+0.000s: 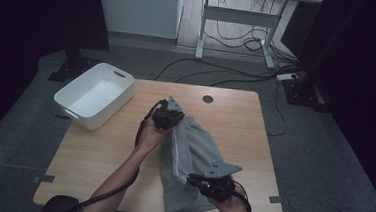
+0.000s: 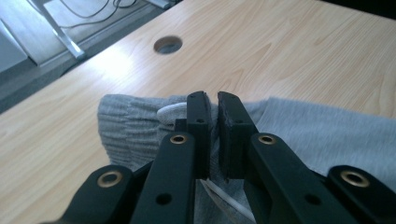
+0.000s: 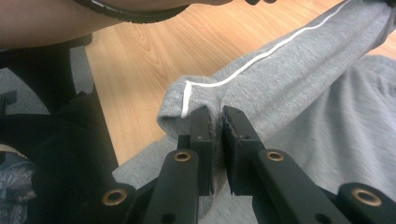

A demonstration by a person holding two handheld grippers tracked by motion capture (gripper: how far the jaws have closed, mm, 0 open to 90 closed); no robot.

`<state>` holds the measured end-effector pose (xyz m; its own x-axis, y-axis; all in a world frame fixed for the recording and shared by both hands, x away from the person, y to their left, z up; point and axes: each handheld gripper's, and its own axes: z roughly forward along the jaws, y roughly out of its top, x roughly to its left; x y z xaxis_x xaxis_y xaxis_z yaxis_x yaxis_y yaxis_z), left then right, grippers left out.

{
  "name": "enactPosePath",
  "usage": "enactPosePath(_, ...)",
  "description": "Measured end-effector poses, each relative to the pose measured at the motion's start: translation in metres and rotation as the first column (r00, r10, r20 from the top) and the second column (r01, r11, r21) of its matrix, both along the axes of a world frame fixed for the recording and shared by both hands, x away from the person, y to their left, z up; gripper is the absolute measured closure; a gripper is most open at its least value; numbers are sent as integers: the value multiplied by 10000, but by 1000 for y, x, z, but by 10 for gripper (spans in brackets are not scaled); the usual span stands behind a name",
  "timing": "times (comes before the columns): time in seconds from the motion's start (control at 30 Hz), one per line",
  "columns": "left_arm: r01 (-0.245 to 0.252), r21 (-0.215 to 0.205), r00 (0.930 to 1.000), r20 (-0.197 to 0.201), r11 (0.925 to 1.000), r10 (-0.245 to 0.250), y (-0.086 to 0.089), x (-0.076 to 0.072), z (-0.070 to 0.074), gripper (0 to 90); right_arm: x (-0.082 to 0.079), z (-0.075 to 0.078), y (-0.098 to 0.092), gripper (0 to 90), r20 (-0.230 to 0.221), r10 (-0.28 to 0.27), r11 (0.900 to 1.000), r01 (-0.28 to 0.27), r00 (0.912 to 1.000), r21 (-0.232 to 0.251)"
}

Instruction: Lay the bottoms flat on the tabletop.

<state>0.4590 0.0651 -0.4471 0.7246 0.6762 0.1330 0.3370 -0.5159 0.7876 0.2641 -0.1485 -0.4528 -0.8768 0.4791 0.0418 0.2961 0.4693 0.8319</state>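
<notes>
Bunching grey garment (image 1: 193,151), shape unclear

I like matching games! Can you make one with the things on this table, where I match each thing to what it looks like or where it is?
Things:
1. bin
2. grey pants
3. round hole
4. stripe

Descriptions:
A. white line along the cloth
B. pinched by both pairs of jaws
C. far edge of the table top
D. white, at the table's left corner

Pairs: 1-D, 2-B, 3-C, 4-A

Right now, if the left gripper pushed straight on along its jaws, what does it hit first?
The left gripper is shut on the grey garment. Just ahead lies bare wooden table, with its round cable hole farther left. Probably the tabletop first; depth unclear.
</notes>
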Motion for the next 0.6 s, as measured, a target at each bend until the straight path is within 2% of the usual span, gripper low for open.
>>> enactPosePath(0.33, 430, -105, 9988, 231, 9990, -428, -42, -1, 2, 833, -9, 7, -39, 830, 204, -583, 9980, 577, 9981, 268)
enactPosePath(0.43, 558, -87, 9984, 136, 9984, -557, -52, 2, -5, 832, -11, 5, -51, 830, 149, -899, 9957, 896, 9958, 237)
enactPosePath(0.6, 656, 29, 9978, 9, 9978, -656, -65, 6, -25, 831, -10, -10, -69, 830, -95, -1442, 9895, 1441, 9895, -113)
